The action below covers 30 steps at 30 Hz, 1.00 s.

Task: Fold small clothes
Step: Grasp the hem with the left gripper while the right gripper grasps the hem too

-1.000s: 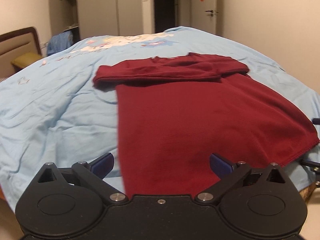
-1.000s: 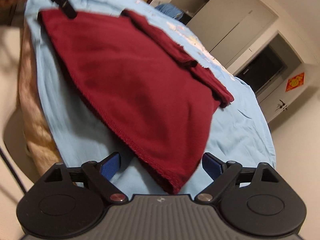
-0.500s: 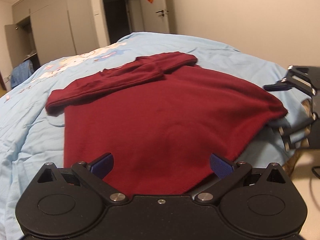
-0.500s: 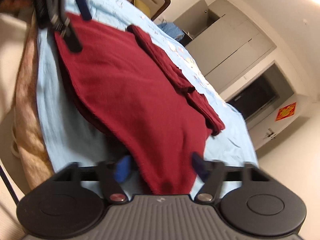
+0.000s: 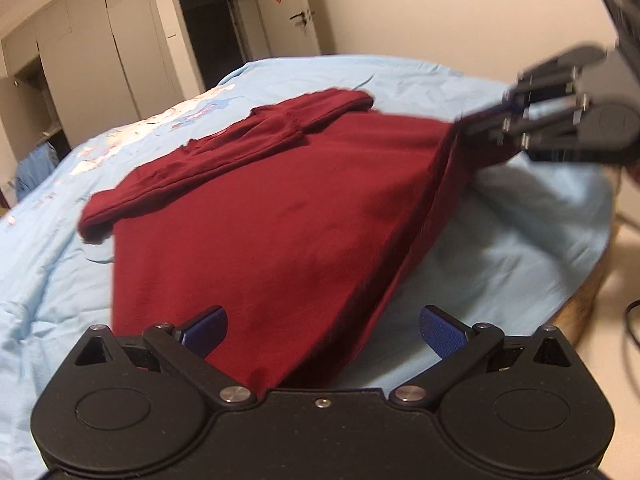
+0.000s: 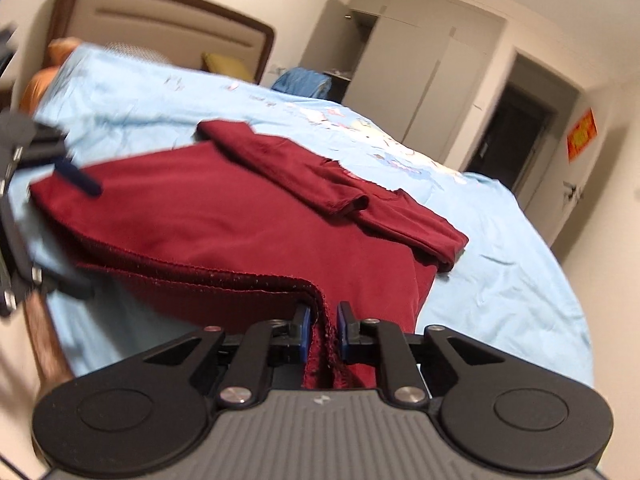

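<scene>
A dark red shirt point(image 5: 260, 220) lies on the light blue bedsheet point(image 5: 520, 240), its sleeves folded across the chest at the far end. My right gripper point(image 6: 323, 332) is shut on the near right hem corner of the shirt point(image 6: 240, 220) and holds it raised off the sheet. In the left wrist view that right gripper point(image 5: 474, 124) shows at the upper right, blurred, with the cloth stretched up to it. My left gripper point(image 5: 322, 330) is open, and the left hem corner lies between its spread fingers. One of its blue fingers point(image 6: 80, 178) appears at the left of the right wrist view.
The bed's edge and wooden base point(image 5: 592, 292) are at the right, with a black cable point(image 5: 630, 320) on the floor. A headboard point(image 6: 168, 28), a yellow pillow point(image 6: 224, 66), blue clothes point(image 6: 304, 82), wardrobes point(image 5: 100, 60) and a dark doorway point(image 5: 212, 32) lie beyond.
My right gripper has shut on the hem corner and lifted it, so the right side of the shirt rises off the sheet. My left gripper has stayed open and moved onto the left hem corner.
</scene>
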### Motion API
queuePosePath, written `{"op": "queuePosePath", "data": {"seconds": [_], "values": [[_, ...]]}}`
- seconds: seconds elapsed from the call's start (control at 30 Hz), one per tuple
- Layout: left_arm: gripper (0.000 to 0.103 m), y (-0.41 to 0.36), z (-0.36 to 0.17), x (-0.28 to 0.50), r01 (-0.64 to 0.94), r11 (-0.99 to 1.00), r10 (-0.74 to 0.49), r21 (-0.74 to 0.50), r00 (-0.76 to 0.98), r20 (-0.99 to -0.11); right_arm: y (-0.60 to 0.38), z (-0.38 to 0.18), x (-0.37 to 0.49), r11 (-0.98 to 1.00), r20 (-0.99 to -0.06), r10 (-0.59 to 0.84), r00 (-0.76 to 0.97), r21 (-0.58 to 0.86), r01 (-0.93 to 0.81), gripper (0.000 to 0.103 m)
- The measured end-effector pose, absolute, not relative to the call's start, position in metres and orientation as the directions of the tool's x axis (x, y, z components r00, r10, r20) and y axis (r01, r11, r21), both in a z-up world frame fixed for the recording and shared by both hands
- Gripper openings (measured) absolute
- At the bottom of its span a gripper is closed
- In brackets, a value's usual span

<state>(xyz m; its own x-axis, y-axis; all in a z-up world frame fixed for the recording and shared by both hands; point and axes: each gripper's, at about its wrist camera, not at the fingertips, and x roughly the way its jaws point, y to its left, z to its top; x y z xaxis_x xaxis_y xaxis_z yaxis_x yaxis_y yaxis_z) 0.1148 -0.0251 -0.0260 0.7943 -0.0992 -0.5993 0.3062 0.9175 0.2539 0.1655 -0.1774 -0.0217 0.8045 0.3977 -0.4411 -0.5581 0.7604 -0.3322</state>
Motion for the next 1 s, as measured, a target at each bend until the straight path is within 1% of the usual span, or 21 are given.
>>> {"op": "queuePosePath", "data": {"seconds": [0.07, 0.1, 0.23, 0.3, 0.33, 0.37, 0.4, 0.47, 0.5, 0.53, 0.6, 0.63, 0.67, 0.7, 1.0], "values": [[0.096, -0.025, -0.029, 0.119, 0.279, 0.914, -0.046, 0.296, 0.793, -0.608, -0.183, -0.018, 0.170, 0.781, -0.440, 0.400, 0.804, -0.295, -0.550, 0.014], [0.093, -0.022, -0.030, 0.122, 0.272, 0.914, -0.032, 0.302, 0.789, -0.613, -0.185, -0.016, 0.174, 0.790, -0.439, 0.401, 0.804, -0.280, -0.546, 0.013], [0.085, -0.006, -0.030, 0.123, 0.227, 0.922, 0.012, 0.312, 0.792, -0.611, -0.193, -0.012, 0.179, 0.817, -0.432, 0.396, 0.810, -0.236, -0.526, 0.012], [0.074, 0.002, -0.030, 0.119, 0.201, 0.922, 0.042, 0.331, 0.798, -0.602, -0.196, -0.012, 0.181, 0.825, -0.424, 0.396, 0.815, -0.225, -0.518, 0.011], [0.071, 0.006, -0.030, 0.117, 0.185, 0.920, 0.062, 0.346, 0.802, -0.594, -0.197, -0.013, 0.181, 0.828, -0.418, 0.395, 0.818, -0.224, -0.515, 0.011], [0.063, 0.010, -0.031, 0.114, 0.172, 0.916, 0.080, 0.362, 0.807, -0.585, -0.197, -0.013, 0.180, 0.830, -0.411, 0.395, 0.822, -0.224, -0.511, 0.011], [0.052, 0.014, -0.032, 0.111, 0.158, 0.913, 0.097, 0.377, 0.813, -0.574, -0.198, -0.012, 0.178, 0.831, -0.402, 0.395, 0.826, -0.226, -0.508, 0.011], [0.042, 0.020, -0.031, 0.106, 0.131, 0.913, 0.118, 0.387, 0.822, -0.557, -0.198, -0.012, 0.175, 0.835, -0.375, 0.401, 0.836, -0.226, -0.502, 0.011], [0.037, 0.023, -0.030, 0.103, 0.120, 0.917, 0.117, 0.379, 0.830, -0.545, -0.200, -0.011, 0.172, 0.835, -0.358, 0.409, 0.839, -0.223, -0.503, 0.011], [0.034, 0.025, -0.029, 0.100, 0.109, 0.923, 0.113, 0.368, 0.840, -0.531, -0.199, -0.010, 0.172, 0.838, -0.344, 0.411, 0.844, -0.222, -0.498, 0.011], [0.019, 0.029, -0.025, 0.093, 0.094, 0.933, 0.097, 0.348, 0.864, -0.494, -0.200, -0.007, 0.168, 0.844, -0.316, 0.408, 0.857, -0.227, -0.485, 0.010], [0.015, 0.030, -0.023, 0.090, 0.086, 0.934, 0.093, 0.346, 0.878, -0.470, -0.200, -0.005, 0.166, 0.847, -0.299, 0.405, 0.864, -0.233, -0.478, 0.009], [0.008, 0.030, -0.020, 0.087, 0.078, 0.935, 0.089, 0.346, 0.892, -0.443, -0.199, -0.003, 0.163, 0.849, -0.282, 0.403, 0.870, -0.239, -0.471, 0.009], [0.005, 0.029, -0.017, 0.085, 0.070, 0.935, 0.086, 0.347, 0.906, -0.414, -0.199, -0.001, 0.160, 0.852, -0.264, 0.400, 0.878, -0.246, -0.462, 0.008], [0.003, 0.035, 0.031, 0.072, -0.043, 0.952, 0.086, 0.303, 0.988, -0.131, -0.201, 0.021, 0.131, 0.890, -0.045, 0.343, 0.938, -0.304, -0.340, 0.006]]}}
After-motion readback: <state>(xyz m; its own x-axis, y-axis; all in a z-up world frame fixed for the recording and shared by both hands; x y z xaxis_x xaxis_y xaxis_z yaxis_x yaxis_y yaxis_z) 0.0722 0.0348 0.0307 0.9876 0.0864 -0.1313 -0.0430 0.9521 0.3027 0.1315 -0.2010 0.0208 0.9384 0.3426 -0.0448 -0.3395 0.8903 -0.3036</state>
